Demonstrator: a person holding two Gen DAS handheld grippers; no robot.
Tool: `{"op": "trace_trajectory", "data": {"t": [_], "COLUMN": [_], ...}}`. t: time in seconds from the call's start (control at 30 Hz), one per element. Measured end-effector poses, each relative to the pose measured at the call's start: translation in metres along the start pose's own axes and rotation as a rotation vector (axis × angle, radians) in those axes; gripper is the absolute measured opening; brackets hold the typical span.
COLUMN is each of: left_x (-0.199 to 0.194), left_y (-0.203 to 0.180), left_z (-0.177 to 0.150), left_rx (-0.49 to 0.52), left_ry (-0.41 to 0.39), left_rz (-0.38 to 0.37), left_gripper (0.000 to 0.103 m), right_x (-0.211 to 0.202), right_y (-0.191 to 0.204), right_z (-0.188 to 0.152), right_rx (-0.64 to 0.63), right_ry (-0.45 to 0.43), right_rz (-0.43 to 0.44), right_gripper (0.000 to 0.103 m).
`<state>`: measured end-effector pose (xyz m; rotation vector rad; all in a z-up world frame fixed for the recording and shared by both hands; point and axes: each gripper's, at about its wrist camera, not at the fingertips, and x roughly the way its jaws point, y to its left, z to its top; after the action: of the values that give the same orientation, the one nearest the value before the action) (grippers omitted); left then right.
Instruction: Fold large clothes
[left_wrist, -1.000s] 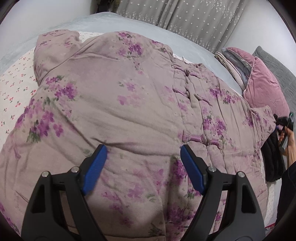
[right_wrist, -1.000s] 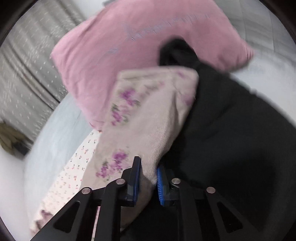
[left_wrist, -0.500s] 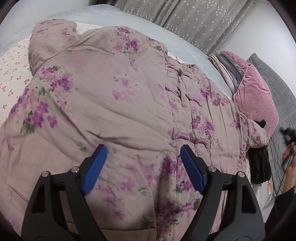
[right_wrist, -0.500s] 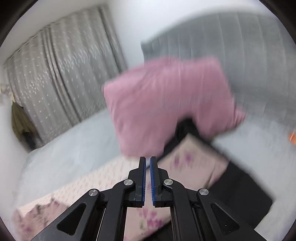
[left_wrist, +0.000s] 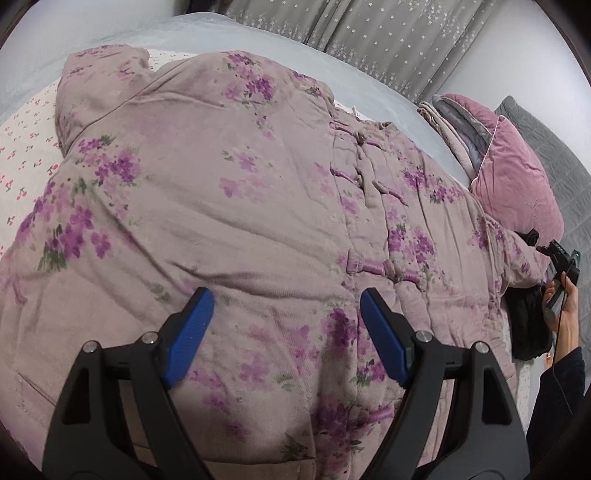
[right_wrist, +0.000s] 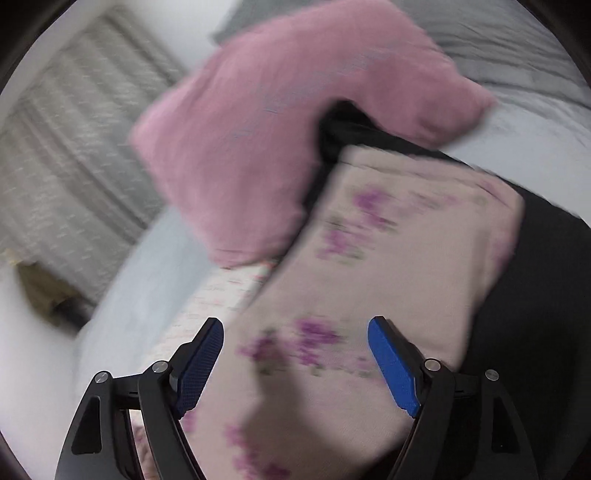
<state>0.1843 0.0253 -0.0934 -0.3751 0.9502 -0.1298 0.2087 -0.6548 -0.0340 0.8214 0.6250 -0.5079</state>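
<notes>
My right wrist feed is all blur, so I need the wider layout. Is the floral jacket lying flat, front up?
Observer: Yes. The floral jacket lies spread on the bed, with its knot buttons facing up and closed.
Operator: Where is the left gripper?
Observer: The left gripper is open over the jacket near the hem, with no fabric pinched.
Operator: And the other sleeve?
Observer: The far sleeve lies on the cherry-print sheet.

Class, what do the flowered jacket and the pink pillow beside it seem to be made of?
Flowered jacket: probably padded cotton, matte; it looks puffy, with soft creases, a printed pattern and fabric knot fastenings. Pink pillow: likely velvet; its surface shows a soft sheen, with pale piping along the edge.
</notes>
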Motion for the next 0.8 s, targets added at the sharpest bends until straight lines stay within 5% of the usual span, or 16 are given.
{"op": "trace_trajectory", "data": {"t": [0.1, 0.2, 0.3, 0.4, 0.47, 0.5, 0.53, 0.8], "left_x": [0.001, -0.003, -0.003, -0.003, -0.005, -0.005, -0.005, -0.014], "left_y": [-0.002, -0.001, 0.002, 0.000, 0.000, 0.000, 0.002, 0.010], "left_z": [-0.001, 0.000, 0.001, -0.001, -0.001, 0.000, 0.001, 0.006], "left_rx": [0.004, -0.008, -0.035, -0.031, -0.024, -0.024, -0.025, -0.058], "left_ry": [0.002, 0.004, 0.012, 0.013, 0.007, 0.003, 0.000, -0.028], "left_rz": [0.003, -0.026, -0.047, -0.047, -0.045, -0.042, -0.035, -0.042], "left_gripper": [0.081, 0.081, 0.081, 0.081, 0.081, 0.081, 0.081, 0.081], "right_x": [-0.028, -0.056, -0.060, -0.031, -0.017, -0.013, -0.011, -0.086], "right_y": [-0.026, -0.052, -0.078, -0.074, -0.063, -0.056, -0.050, 0.029], "right_z": [-0.012, -0.023, -0.017, -0.003, 0.005, 0.009, 0.011, 0.020], "right_rx": [0.114, 0.158, 0.256, 0.228, 0.204, 0.190, 0.183, -0.019], "right_ry": [-0.081, -0.147, -0.148, -0.036, -0.020, -0.030, -0.033, -0.280], "right_rz": [0.029, -0.041, -0.024, 0.048, 0.017, 0.007, -0.010, 0.117], "right_gripper": [0.080, 0.080, 0.080, 0.082, 0.064, 0.025, 0.014, 0.010]}}
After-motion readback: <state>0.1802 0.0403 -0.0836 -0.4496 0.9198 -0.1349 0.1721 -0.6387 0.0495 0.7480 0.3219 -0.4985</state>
